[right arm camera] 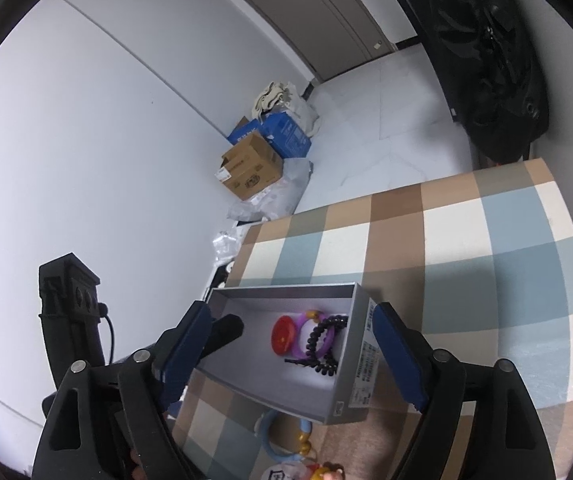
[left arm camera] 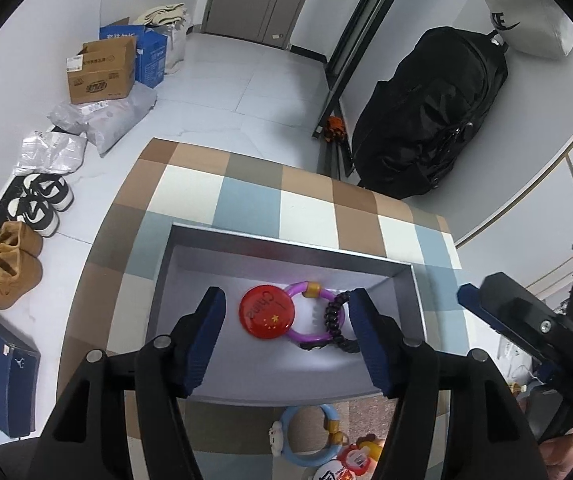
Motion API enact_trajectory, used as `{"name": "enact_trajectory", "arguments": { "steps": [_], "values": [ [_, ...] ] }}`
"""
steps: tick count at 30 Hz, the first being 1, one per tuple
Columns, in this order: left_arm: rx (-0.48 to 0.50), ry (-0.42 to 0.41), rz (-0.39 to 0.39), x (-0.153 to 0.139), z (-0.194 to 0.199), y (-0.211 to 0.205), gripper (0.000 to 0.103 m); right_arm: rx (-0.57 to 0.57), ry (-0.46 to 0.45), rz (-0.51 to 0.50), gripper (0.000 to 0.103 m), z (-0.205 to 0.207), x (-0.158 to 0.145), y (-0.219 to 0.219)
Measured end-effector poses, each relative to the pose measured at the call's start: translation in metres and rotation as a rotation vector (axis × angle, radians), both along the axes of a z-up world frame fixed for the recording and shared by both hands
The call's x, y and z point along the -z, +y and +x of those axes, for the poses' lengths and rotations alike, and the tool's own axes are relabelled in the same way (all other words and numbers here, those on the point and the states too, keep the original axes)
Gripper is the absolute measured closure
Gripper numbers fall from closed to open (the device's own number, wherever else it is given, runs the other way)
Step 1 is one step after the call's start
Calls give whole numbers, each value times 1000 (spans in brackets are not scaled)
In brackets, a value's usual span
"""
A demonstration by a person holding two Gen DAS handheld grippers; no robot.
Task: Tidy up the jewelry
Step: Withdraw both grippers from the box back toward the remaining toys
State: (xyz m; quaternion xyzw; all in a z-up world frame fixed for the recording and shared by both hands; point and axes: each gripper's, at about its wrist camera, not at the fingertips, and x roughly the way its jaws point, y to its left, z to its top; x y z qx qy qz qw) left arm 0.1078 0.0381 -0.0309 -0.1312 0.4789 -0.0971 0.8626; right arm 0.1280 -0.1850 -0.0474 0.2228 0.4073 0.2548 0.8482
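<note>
Both grippers hang wide and empty over the grey box (left arm camera: 416, 292): left gripper (left arm camera: 286, 332), right gripper (right arm camera: 290, 352). Inside lie a red badge (left arm camera: 267, 312), purple ring (left arm camera: 314, 312) and black beads (right arm camera: 320, 344) (touching one another).

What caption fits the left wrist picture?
Open left gripper hovers over grey box holding red badge, purple ring and black bracelet.

The left hand-held gripper (left arm camera: 286, 334) was black plastic, its two fingers faced with ribbed dark-blue pads (left arm camera: 206, 336) and pinned by round silver screws (left arm camera: 162, 341). The right hand-held gripper (right arm camera: 292, 356) was built the same: black linkage arms with slotted cut-outs, blue pads (right arm camera: 400, 356) and silver screws (right arm camera: 441, 356). A black cable (right arm camera: 109, 330) ran from the left unit's boxy housing.
</note>
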Motion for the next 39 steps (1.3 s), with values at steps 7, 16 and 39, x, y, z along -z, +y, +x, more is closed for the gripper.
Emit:
{"name": "enact_trajectory", "arguments": {
  "steps": [7, 16, 39],
  "values": [
    [9, 12, -18, 0, -6, 0, 44, 12, -8, -24, 7, -6, 1, -2],
    [-8, -39, 2, -4, -25, 1, 44, 38, -54, -39, 0, -29, -3, -8],
    [51, -35, 93, 8, -65, -8, 26, 49, -77, -207, 0, -81, 15, -12]
  ]
}}
